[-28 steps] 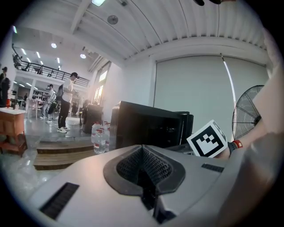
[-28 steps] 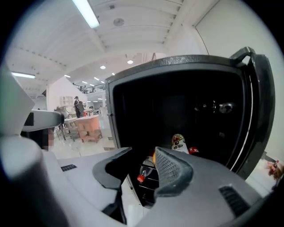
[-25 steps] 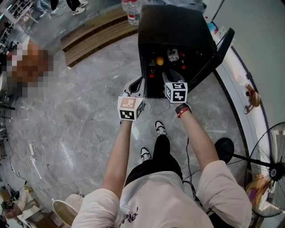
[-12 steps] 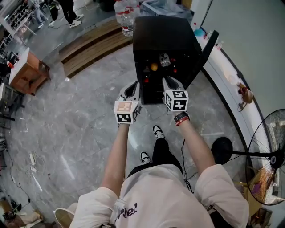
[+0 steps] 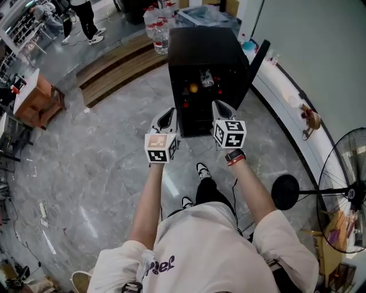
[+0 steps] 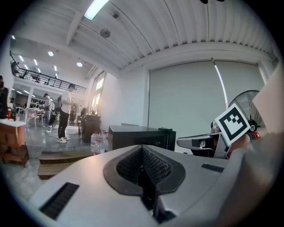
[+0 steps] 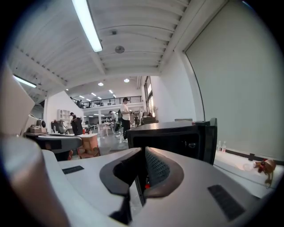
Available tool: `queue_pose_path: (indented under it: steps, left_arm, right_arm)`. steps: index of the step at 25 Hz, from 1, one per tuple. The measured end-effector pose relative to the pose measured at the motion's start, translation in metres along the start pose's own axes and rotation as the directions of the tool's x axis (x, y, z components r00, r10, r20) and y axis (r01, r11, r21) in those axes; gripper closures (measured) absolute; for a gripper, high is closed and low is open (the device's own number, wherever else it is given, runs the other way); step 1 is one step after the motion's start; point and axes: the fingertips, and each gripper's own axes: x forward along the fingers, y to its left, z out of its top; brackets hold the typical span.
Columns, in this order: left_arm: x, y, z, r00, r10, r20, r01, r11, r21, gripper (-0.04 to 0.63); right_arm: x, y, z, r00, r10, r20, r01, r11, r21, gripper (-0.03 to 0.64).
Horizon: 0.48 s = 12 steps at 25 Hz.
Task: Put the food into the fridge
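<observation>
Withdrawn from the fridge (image 5: 203, 48), right gripper (image 5: 221, 105) is closing, empty.

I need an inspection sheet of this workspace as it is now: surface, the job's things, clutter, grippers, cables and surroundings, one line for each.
Surface: grey marble floor, glossy.
Job's things: black fridge stands with its door open; an orange item shows inside.
Clutter: water bottles behind the fridge; small figure on the white ledge.
Grippers: left gripper shut, empty; right gripper closing, jaws nearly together, nothing between them.
Cables: white cable on the floor at left; black cable below the right arm.
Surroundings: standing fan, wooden step, people far off.
</observation>
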Motion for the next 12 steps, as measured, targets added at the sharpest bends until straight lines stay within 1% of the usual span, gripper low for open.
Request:
queue_pose_path:
  steps: [4,8,12]
  left_arm:
    - [-0.025,-0.012,0.003,1.000,-0.013,-0.002,0.013,0.999,0.034,0.577]
    - [-0.046,-0.025,0.015,1.000,0.006,0.027,-0.007,0.999,0.037,0.577]
    - [-0.062,-0.032,0.016,0.999,0.017,0.043,-0.018,0.999,0.037,0.577]
  right_arm:
    - [-0.030,0.011,0.007,0.999,-0.013,0.032,0.013,1.000,0.014,0.584]
    - [-0.059,0.022,0.016,0.998,-0.011,0.054,0.010,0.999,0.031,0.601]
    - [-0.079,0.026,0.011,0.999,-0.020,0.051,0.019,1.000,0.024,0.603]
